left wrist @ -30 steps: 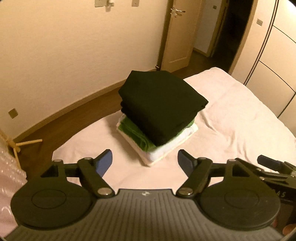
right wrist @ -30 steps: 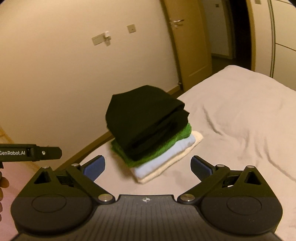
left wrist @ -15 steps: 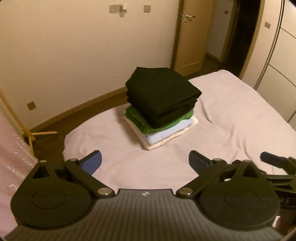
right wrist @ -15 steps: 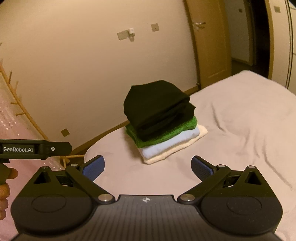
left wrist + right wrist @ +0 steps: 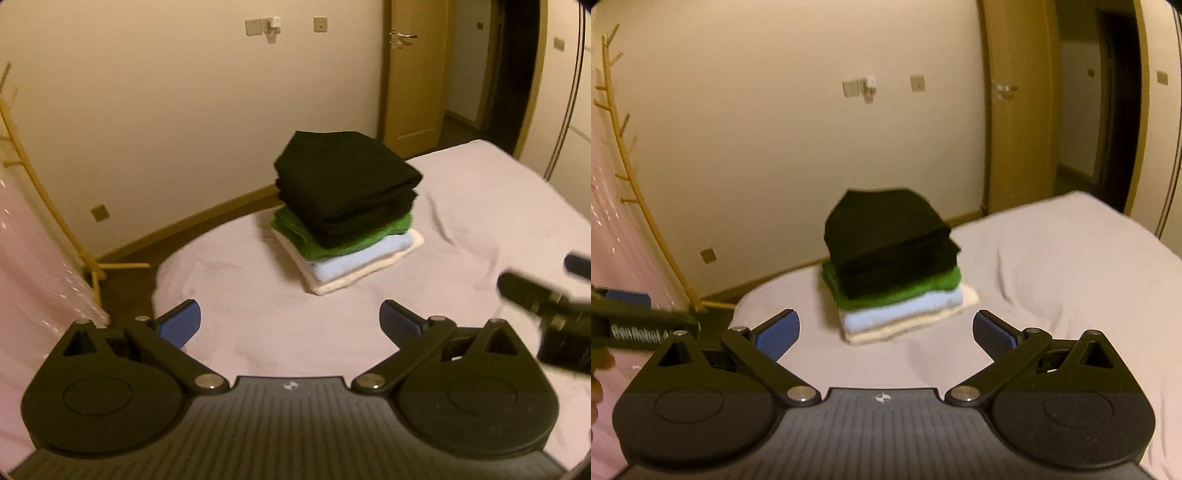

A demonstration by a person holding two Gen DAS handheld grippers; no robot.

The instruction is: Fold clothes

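A stack of folded clothes (image 5: 345,218) lies on the bed's pale sheet (image 5: 498,221): black on top (image 5: 343,181), then green (image 5: 291,229), light blue (image 5: 362,258) and cream (image 5: 354,280). It also shows in the right wrist view (image 5: 890,266). My left gripper (image 5: 290,325) is open and empty, some way short of the stack. My right gripper (image 5: 886,332) is open and empty, also short of it. The right gripper shows at the right edge of the left wrist view (image 5: 546,310); the left gripper shows at the left edge of the right wrist view (image 5: 639,321).
A wooden coat rack (image 5: 55,221) with pink clothing in clear plastic (image 5: 33,266) stands left of the bed. A beige wall (image 5: 166,110) and wood floor (image 5: 207,218) lie behind the stack. A door (image 5: 413,74) and wardrobe panels (image 5: 569,110) are at the right.
Both grippers have drawn back from the stack, which looks smaller and farther now. The left jaws opened wider over the second. The stack has not moved.
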